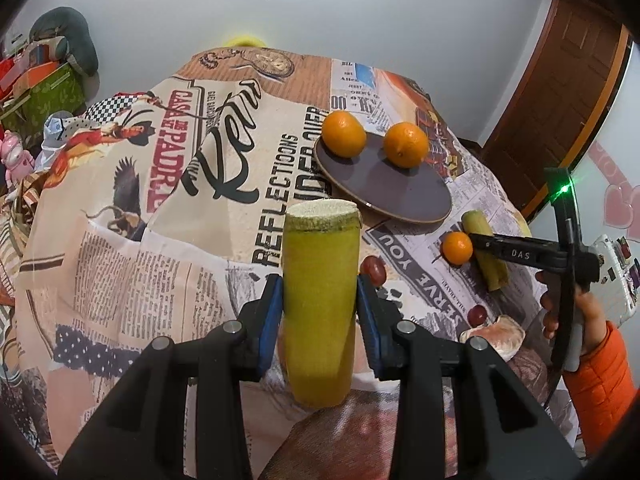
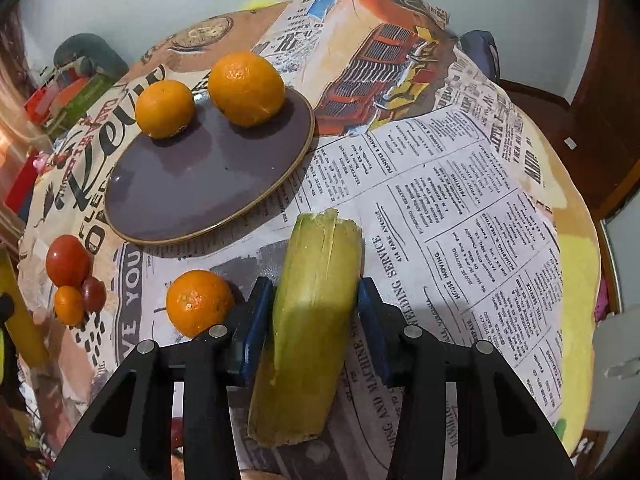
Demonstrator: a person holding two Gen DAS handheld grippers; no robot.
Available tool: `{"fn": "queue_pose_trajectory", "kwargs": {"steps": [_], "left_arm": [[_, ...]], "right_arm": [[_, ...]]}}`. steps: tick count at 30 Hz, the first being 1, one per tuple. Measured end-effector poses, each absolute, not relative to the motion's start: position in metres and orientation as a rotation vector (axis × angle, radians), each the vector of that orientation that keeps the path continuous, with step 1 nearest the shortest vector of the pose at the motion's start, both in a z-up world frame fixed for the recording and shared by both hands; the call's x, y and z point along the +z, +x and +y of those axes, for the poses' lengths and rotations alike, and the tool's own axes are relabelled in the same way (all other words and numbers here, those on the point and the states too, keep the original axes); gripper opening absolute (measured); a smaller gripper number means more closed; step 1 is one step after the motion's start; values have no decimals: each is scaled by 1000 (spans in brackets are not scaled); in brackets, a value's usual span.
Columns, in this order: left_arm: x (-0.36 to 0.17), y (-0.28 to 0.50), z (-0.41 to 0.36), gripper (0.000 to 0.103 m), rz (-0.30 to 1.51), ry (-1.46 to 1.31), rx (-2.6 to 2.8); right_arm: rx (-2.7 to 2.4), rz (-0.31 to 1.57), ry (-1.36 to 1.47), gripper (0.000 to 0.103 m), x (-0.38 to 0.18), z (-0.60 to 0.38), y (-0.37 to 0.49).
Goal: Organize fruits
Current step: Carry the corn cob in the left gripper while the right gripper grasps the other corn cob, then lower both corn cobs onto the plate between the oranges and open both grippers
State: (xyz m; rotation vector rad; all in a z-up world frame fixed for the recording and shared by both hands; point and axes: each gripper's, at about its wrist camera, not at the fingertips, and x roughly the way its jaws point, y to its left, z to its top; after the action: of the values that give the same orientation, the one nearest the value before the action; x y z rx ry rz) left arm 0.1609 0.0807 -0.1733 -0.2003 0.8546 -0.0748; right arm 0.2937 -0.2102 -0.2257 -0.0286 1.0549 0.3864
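Observation:
My left gripper (image 1: 320, 280) is shut on a thick yellow-green cane piece (image 1: 320, 320), held upright off the cloth with its cut end on top. A second cane piece (image 2: 312, 320) lies on the newspaper-print tablecloth. My right gripper (image 2: 316, 284) straddles it, both blue pads against its sides. The left wrist view shows that gripper (image 1: 476, 240) reaching in from the right over the same cane (image 1: 490, 268). Two oranges (image 2: 165, 109) (image 2: 246, 88) sit on a purple plate (image 2: 192, 184). A loose orange (image 2: 199, 303) rests just left of my right gripper.
A red tomato (image 2: 67, 260), a smaller one (image 2: 94, 294) and a tiny orange (image 2: 69, 305) cluster at the left of the table. A hand (image 1: 588, 308) in an orange sleeve holds the right gripper. Boxes and clutter (image 1: 44, 92) stand beyond the table's left edge, a wooden door (image 1: 568, 80) to the right.

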Motion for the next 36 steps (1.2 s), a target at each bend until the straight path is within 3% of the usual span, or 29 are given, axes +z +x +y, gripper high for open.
{"fn": "queue_pose_trajectory", "kwargs": {"steps": [18,36], "left_arm": [[-108,187,56,36,695,-149,-128],[-126,259,34,36,748,-139,-186]], "right_arm": [[447,836,-36,34,-144,-219,270],[548,812,-84,34,-140,-180,288]]}}
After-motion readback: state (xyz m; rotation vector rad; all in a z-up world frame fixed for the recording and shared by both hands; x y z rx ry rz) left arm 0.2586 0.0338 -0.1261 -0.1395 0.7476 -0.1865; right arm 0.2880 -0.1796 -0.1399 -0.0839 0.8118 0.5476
